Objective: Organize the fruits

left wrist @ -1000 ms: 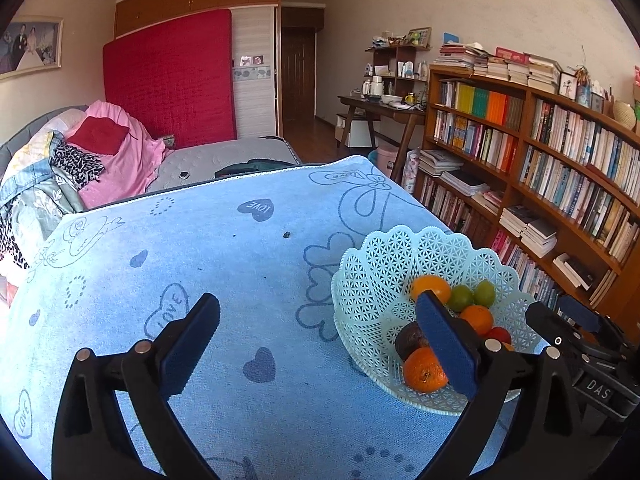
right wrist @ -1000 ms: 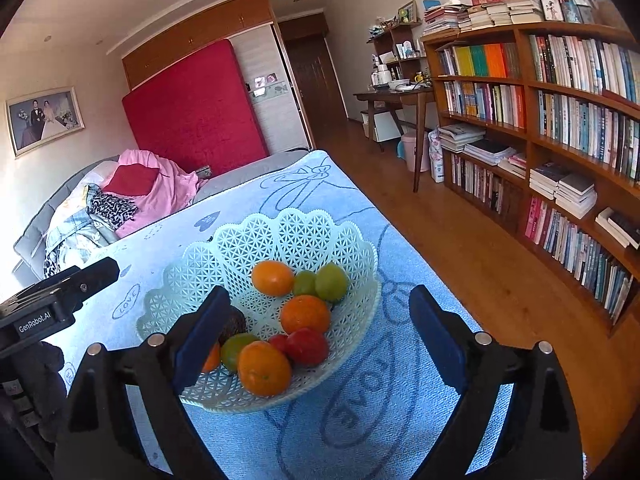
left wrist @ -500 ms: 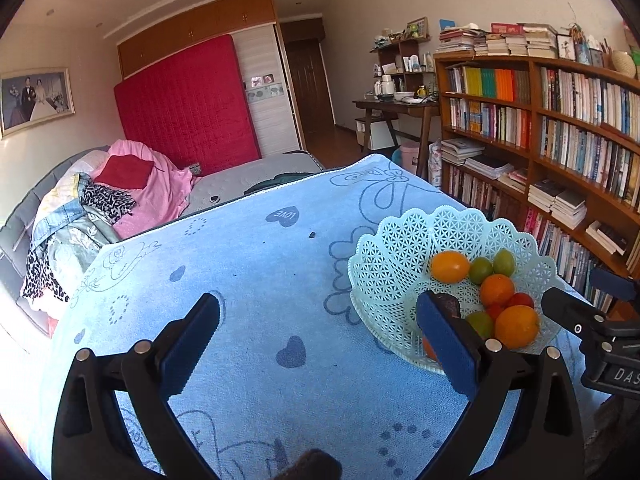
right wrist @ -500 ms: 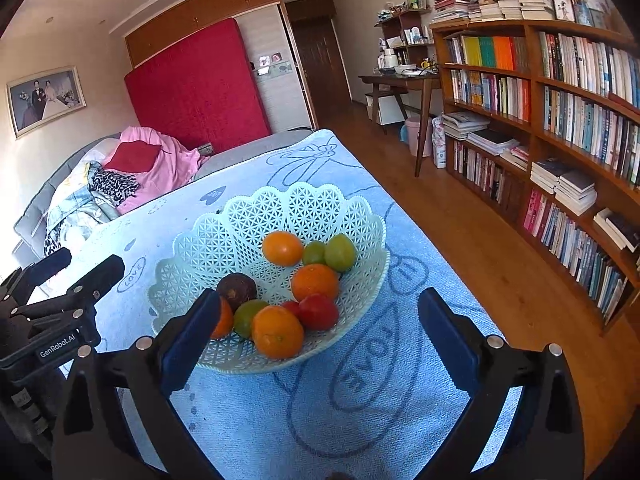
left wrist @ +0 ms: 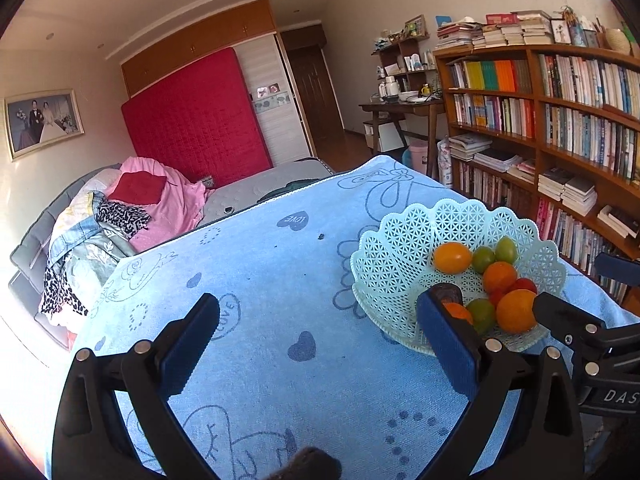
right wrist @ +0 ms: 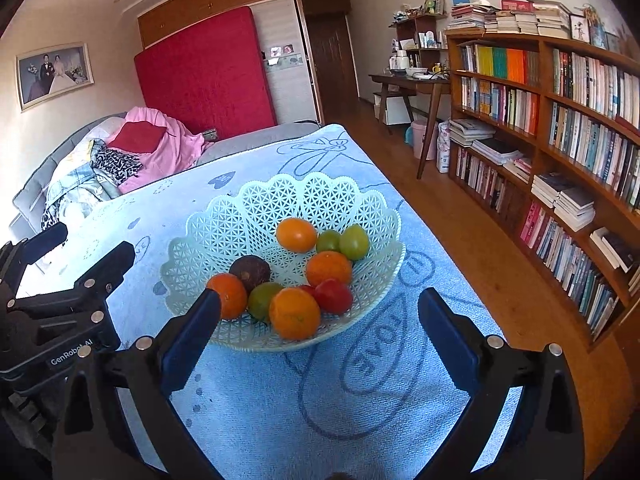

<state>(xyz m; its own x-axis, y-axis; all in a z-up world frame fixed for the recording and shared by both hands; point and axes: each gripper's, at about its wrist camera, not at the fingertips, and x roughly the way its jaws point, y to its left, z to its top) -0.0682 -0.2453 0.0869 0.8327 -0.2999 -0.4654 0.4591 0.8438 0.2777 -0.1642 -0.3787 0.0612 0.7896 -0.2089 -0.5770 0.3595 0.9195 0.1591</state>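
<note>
A pale green lattice basket [right wrist: 240, 216] stands on the blue towel-covered table [right wrist: 280, 392]; it also shows in the left wrist view [left wrist: 400, 248]. It holds several fruits: oranges [right wrist: 295, 318], green fruits [right wrist: 354, 241], a red tomato [right wrist: 333, 296] and a dark avocado [right wrist: 249, 271]. My right gripper [right wrist: 318, 332] is open and empty, just in front of the basket. My left gripper [left wrist: 316, 340] is open and empty over bare towel, to the left of the basket.
The table's right edge drops to a wooden floor [right wrist: 500, 248]. A tall bookshelf [right wrist: 560, 128] lines the right wall. A bed with piled clothes [left wrist: 120, 216] lies beyond the table's far left. A desk [left wrist: 404, 112] stands at the back.
Both grippers have pulled back and risen a little from the basket. The basket and fruits look farther away. Both stay open.
</note>
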